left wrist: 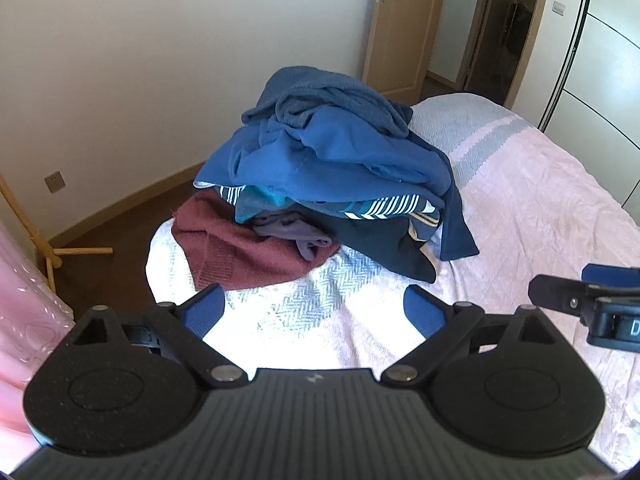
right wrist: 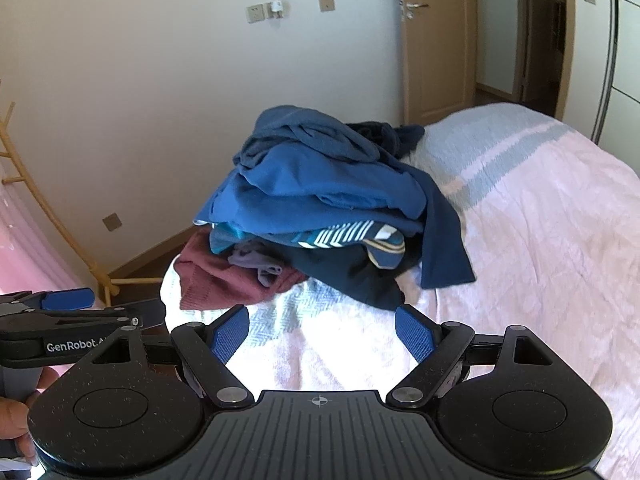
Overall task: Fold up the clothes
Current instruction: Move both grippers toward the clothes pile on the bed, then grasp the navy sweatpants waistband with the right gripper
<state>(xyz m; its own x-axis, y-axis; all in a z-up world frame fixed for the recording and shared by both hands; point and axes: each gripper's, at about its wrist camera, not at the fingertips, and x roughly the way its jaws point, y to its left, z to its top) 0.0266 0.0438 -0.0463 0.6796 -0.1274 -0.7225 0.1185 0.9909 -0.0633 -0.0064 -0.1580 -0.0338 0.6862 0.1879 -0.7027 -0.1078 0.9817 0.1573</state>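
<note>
A heap of unfolded clothes (left wrist: 332,160) lies on the bed's near left corner. Blue garments are on top, a striped dark piece (left wrist: 384,208) is in the middle, and a maroon sweater (left wrist: 240,252) sticks out at the lower left. The heap also shows in the right wrist view (right wrist: 320,196). My left gripper (left wrist: 314,312) is open and empty, hovering over the bedspread just short of the heap. My right gripper (right wrist: 322,336) is open and empty, also just short of the heap. The right gripper's tip shows at the right edge of the left wrist view (left wrist: 588,300).
The bed (left wrist: 540,216) has a pink and pale blue spread that stretches to the right. A white wall (left wrist: 140,80) and brown floor lie to the left. A wooden rack (right wrist: 52,208) stands at the left. A door (left wrist: 400,28) is behind.
</note>
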